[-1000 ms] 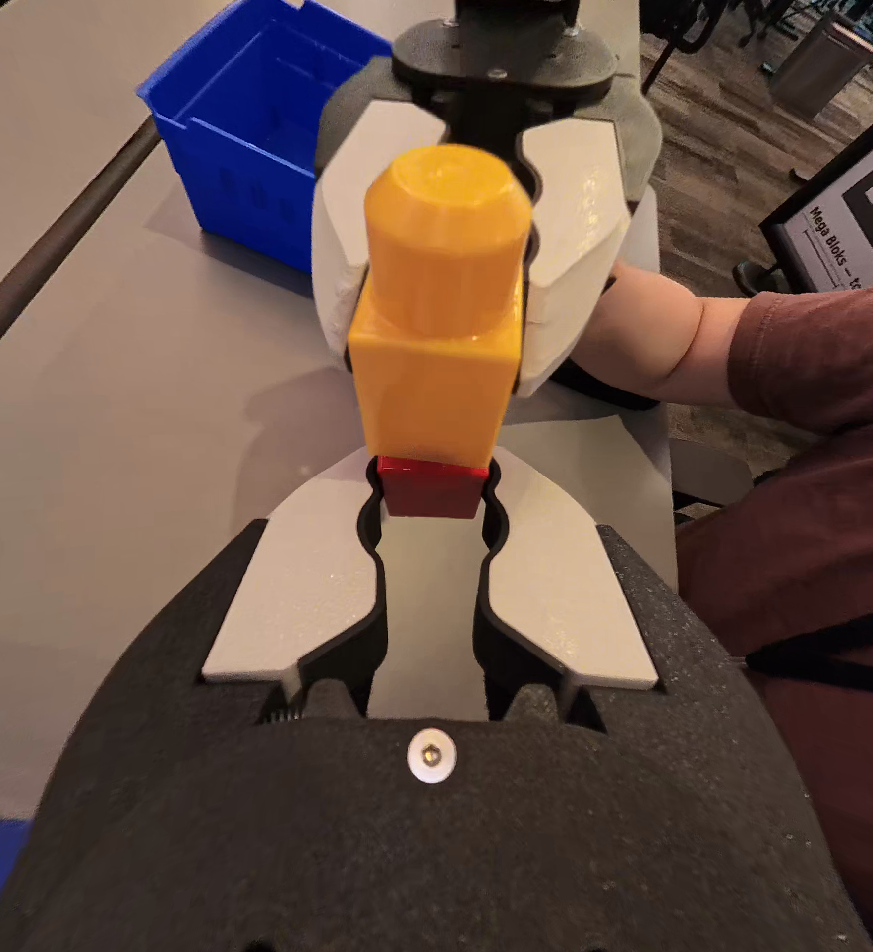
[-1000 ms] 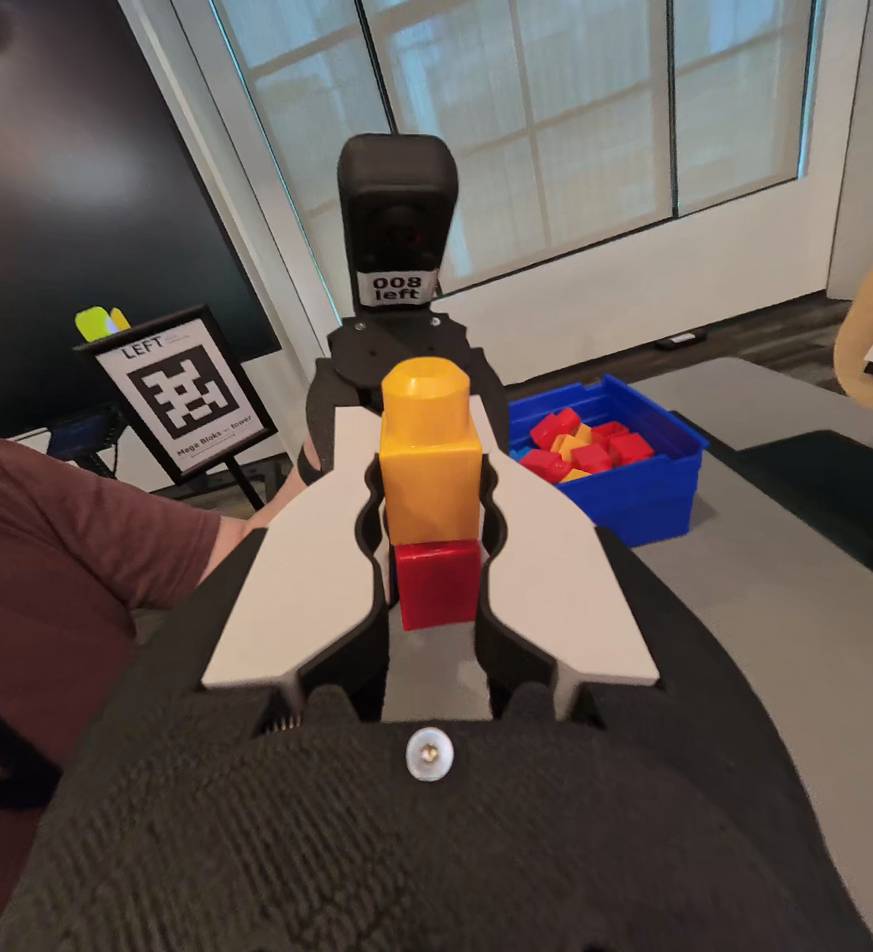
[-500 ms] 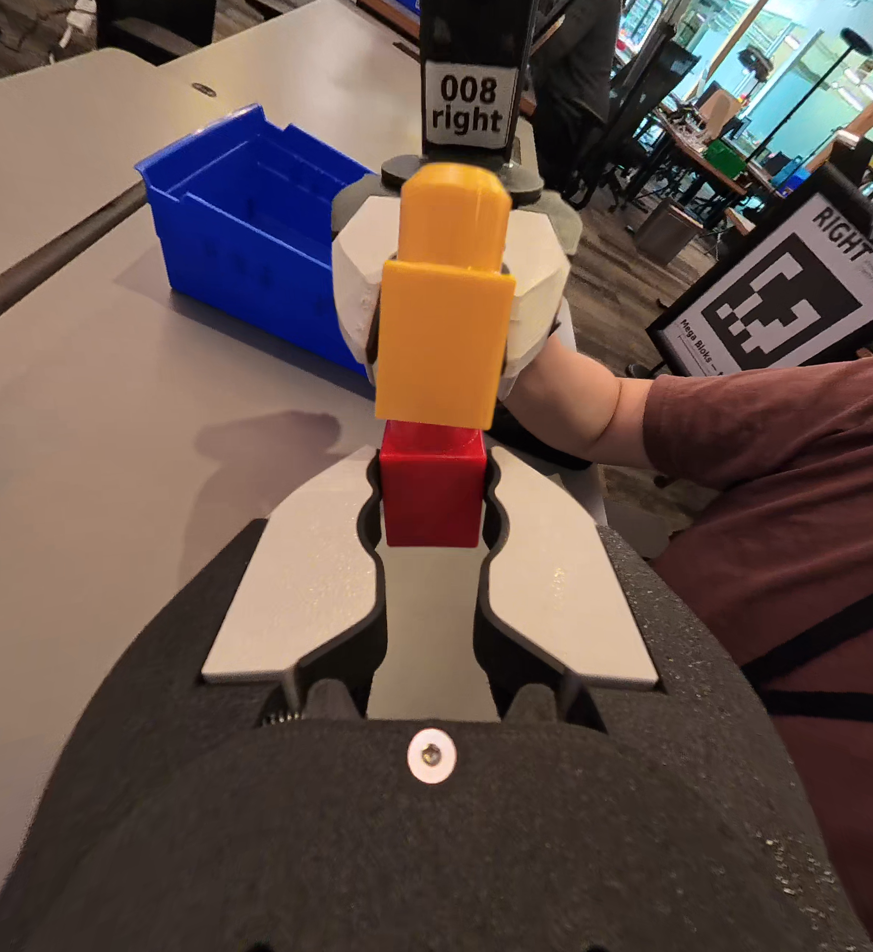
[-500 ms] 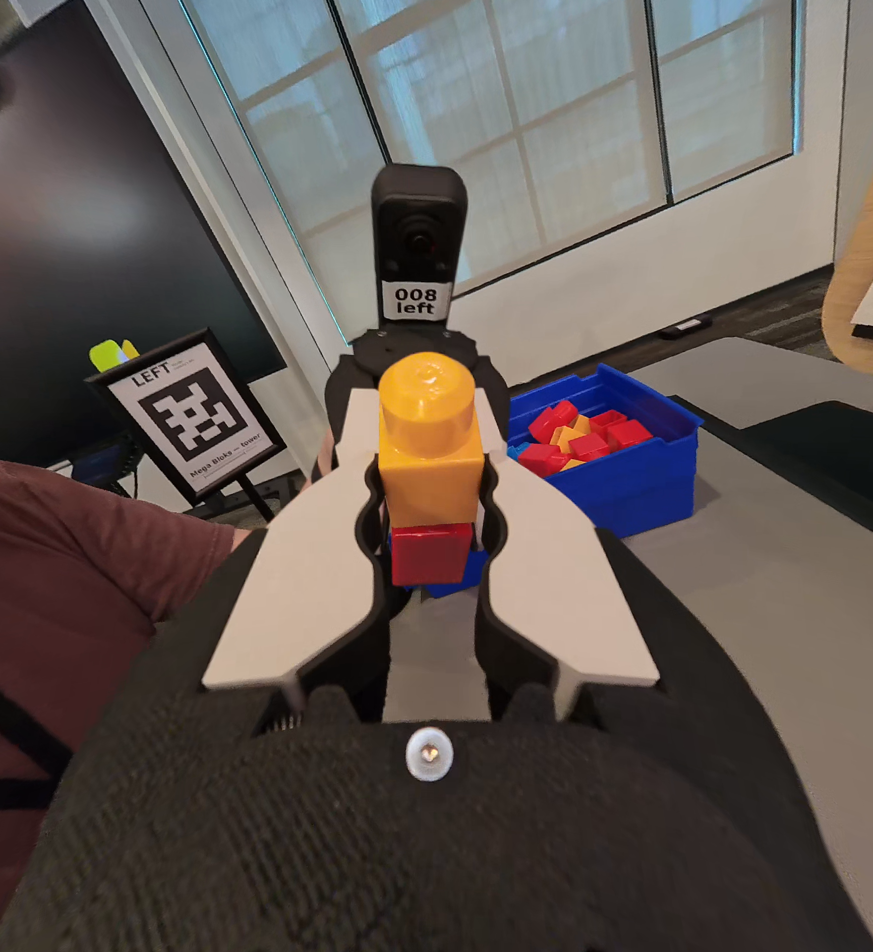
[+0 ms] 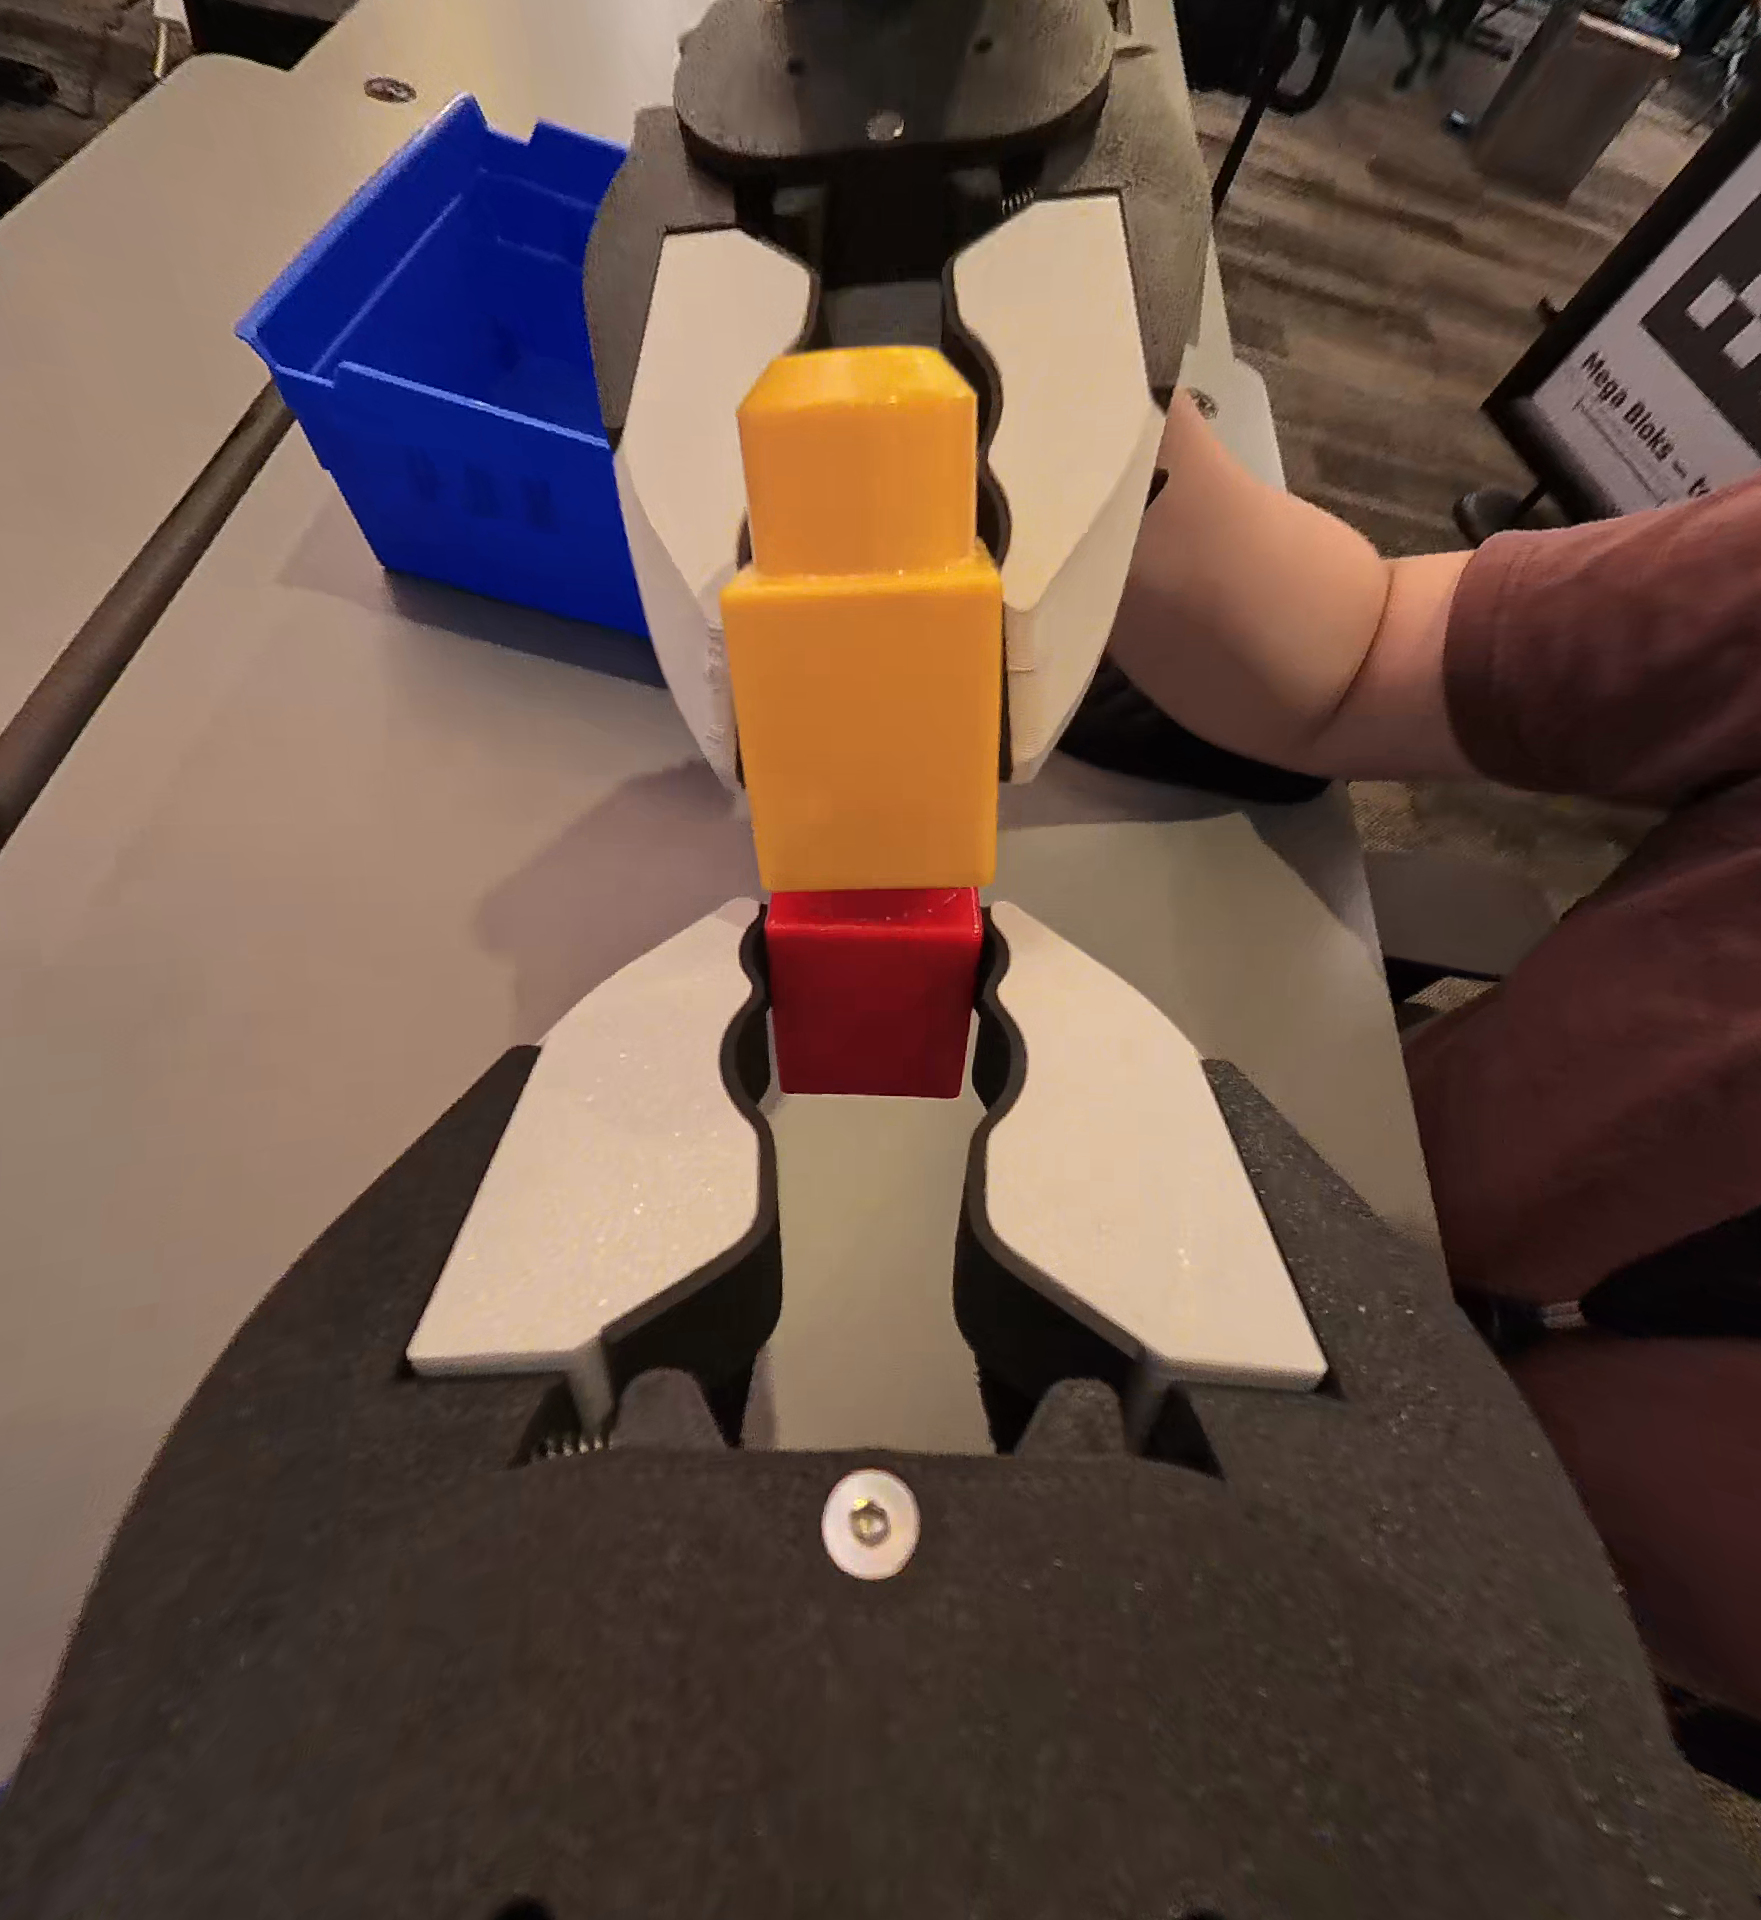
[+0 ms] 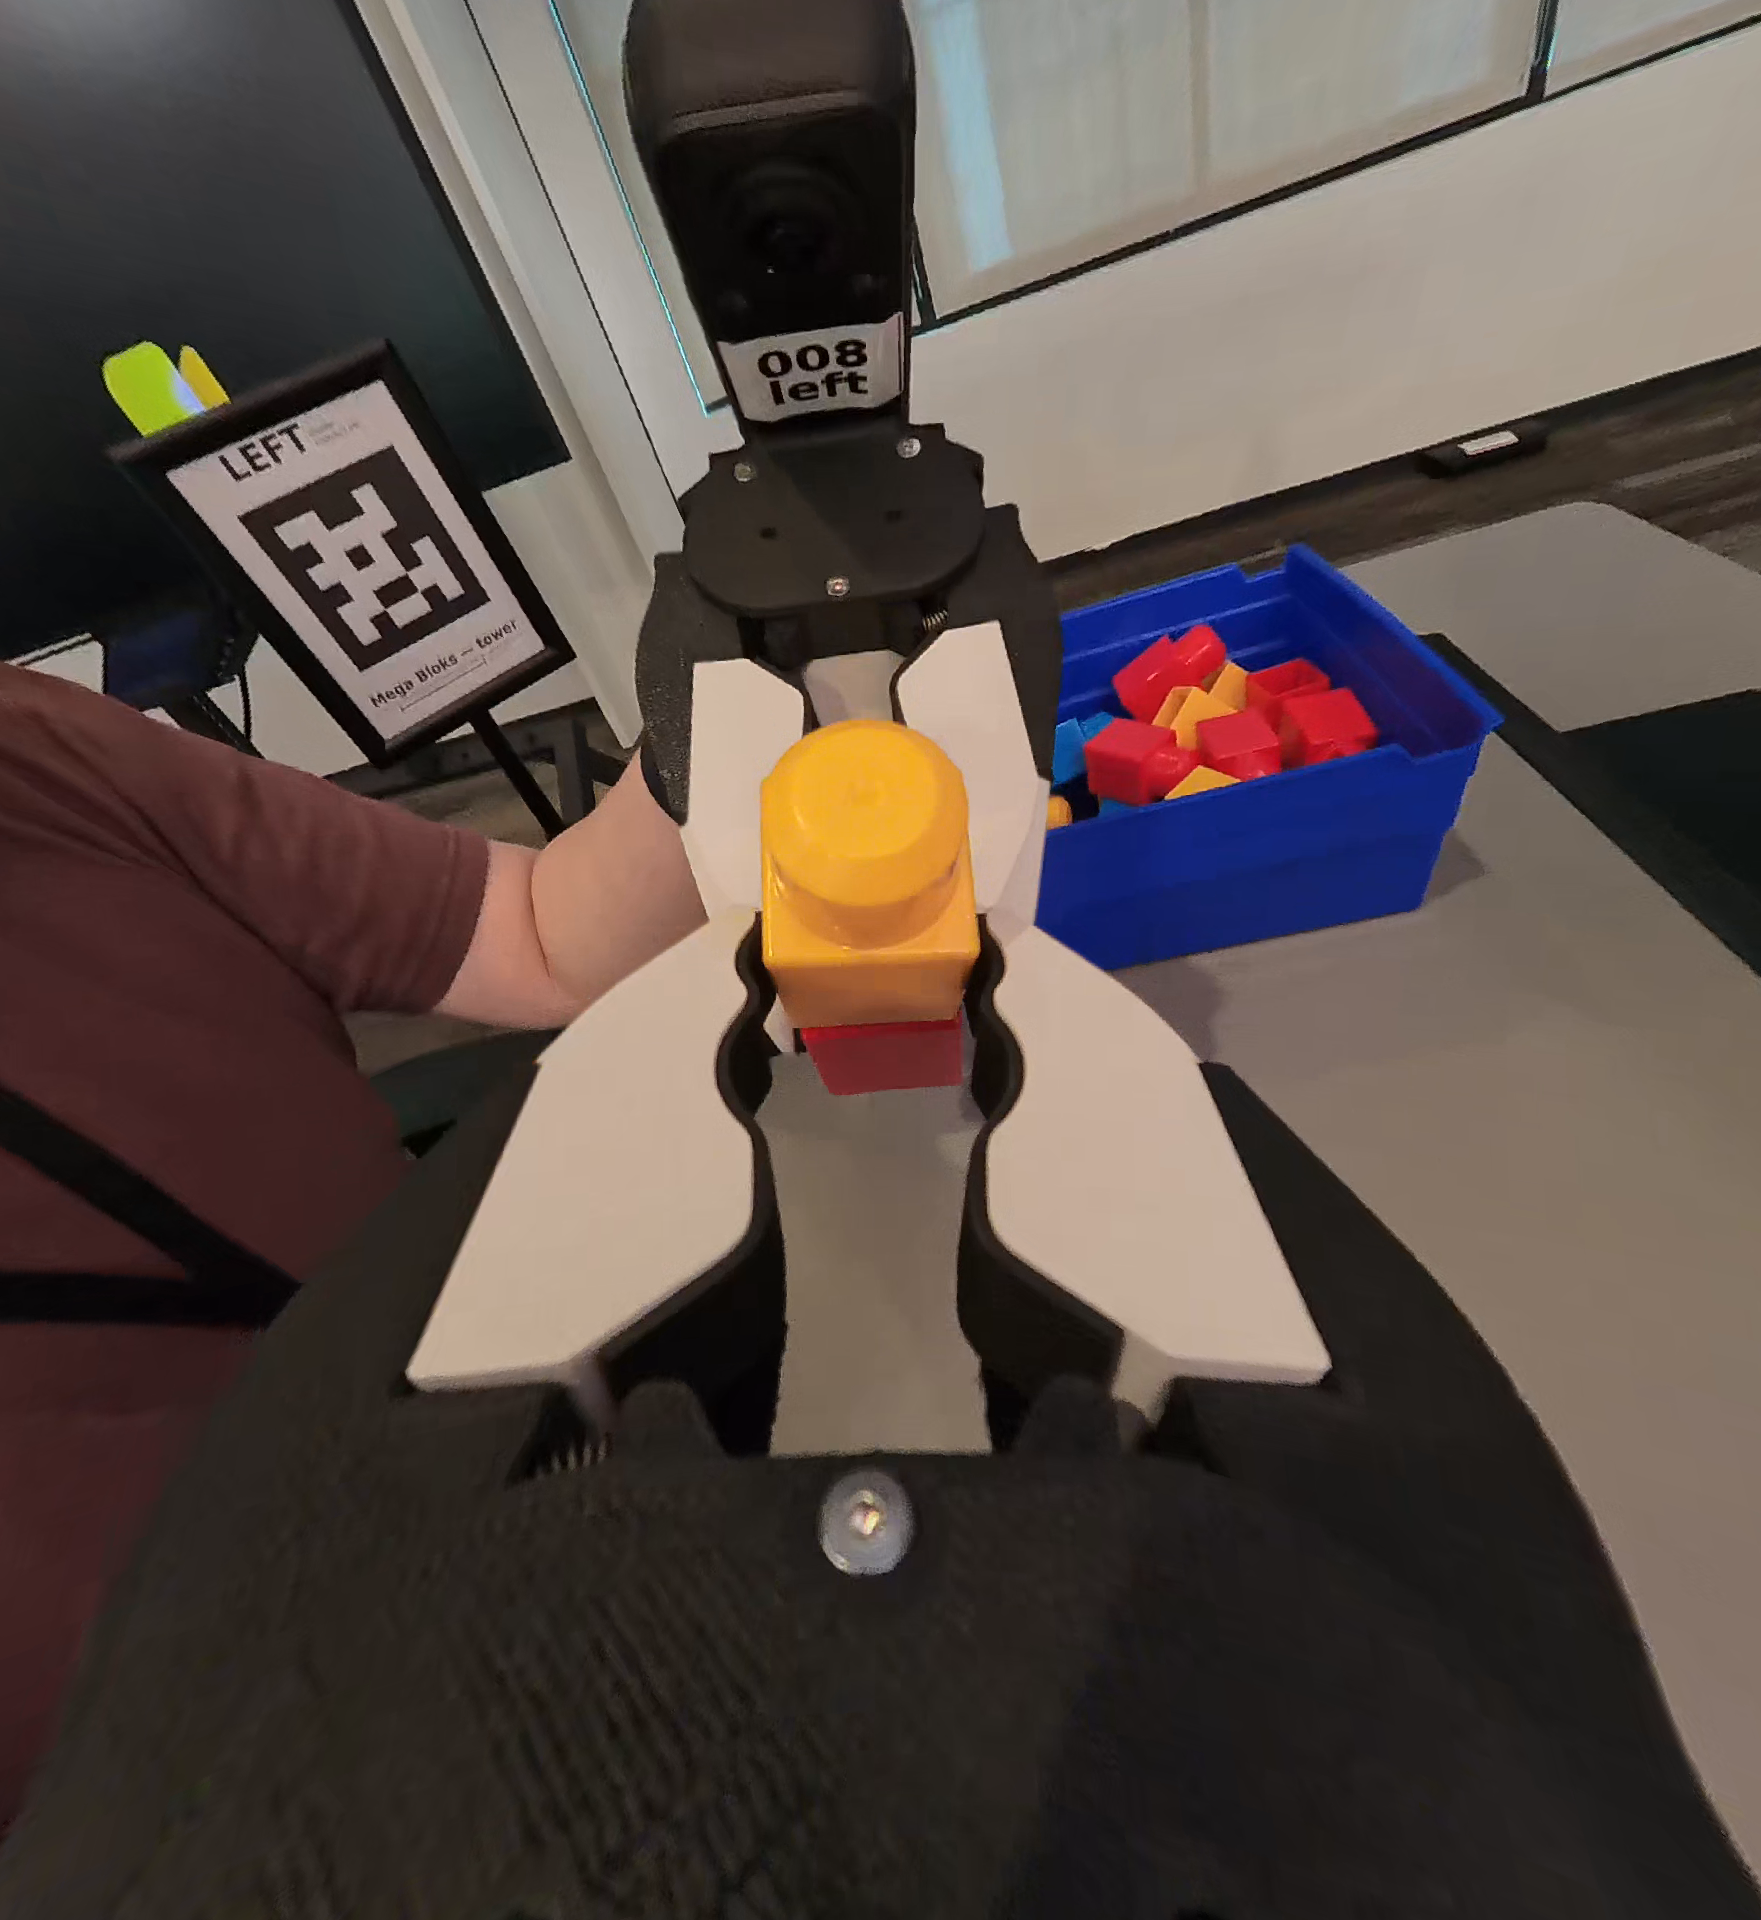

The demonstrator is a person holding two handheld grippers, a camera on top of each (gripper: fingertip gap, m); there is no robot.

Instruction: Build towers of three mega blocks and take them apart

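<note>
Grippers face each other over the grey table (image 5: 232, 935), each clamped on one block of a two-block stack at the centre of both frames. The left gripper (image 5: 871, 997) is part open, its pads pressed on the sides of the red block (image 5: 868, 1003). The right gripper (image 6: 868, 977) is spread about as far and grips the orange block (image 6: 871, 935), which sits on top of the red one, its round stud upward. Both blocks are glossy plastic, held above the table. A blue bin (image 6: 1271, 862) of red, orange and blue blocks stands right of centre in the right wrist view. Printed signs (image 6: 356, 561) with black-and-white square patterns stand beside the table. A small white label (image 6: 814, 374) is stuck on the left gripper's camera.
</note>
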